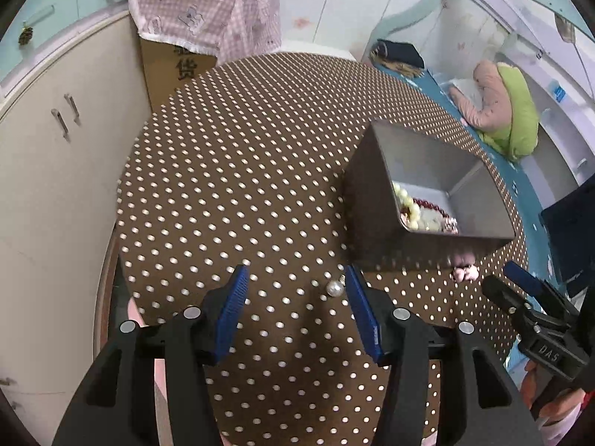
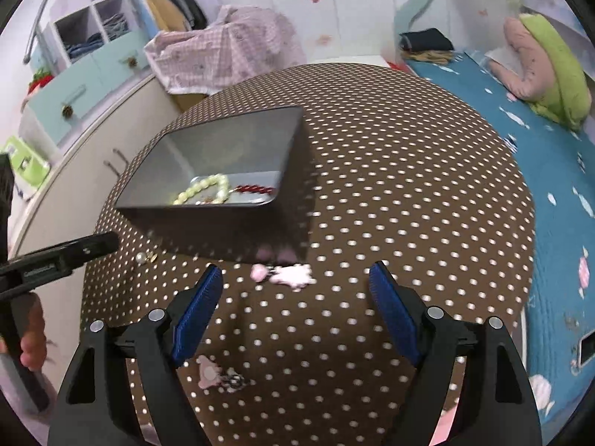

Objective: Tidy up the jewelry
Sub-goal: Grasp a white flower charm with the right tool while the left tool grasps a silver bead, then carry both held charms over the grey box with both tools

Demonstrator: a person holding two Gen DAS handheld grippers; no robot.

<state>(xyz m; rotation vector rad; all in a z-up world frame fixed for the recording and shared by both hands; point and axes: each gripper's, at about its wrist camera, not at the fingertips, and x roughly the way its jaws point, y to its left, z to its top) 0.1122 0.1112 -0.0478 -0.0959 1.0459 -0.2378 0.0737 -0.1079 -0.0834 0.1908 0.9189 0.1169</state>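
A grey metal box [image 1: 427,171] stands on the brown polka-dot table [image 1: 241,156] and holds a pale green bead bracelet [image 2: 204,191] and a red bead string [image 2: 254,188]. My left gripper [image 1: 295,278] is open and empty; a pearl earring [image 1: 334,288] lies on the cloth just inside its right finger. My right gripper [image 2: 295,273] is open and empty, with a pink hair clip [image 2: 286,274] on the table between its fingertips, close to the box [image 2: 223,171]. Another pink piece [image 2: 217,373] lies nearer, by the right gripper's left finger.
A cream cabinet [image 1: 48,186] stands left of the table. A cardboard box under pink checked cloth [image 1: 200,11] is behind it. A bed with a blue cover [image 2: 539,171] and a green-pink pillow [image 2: 546,70] lies to the right.
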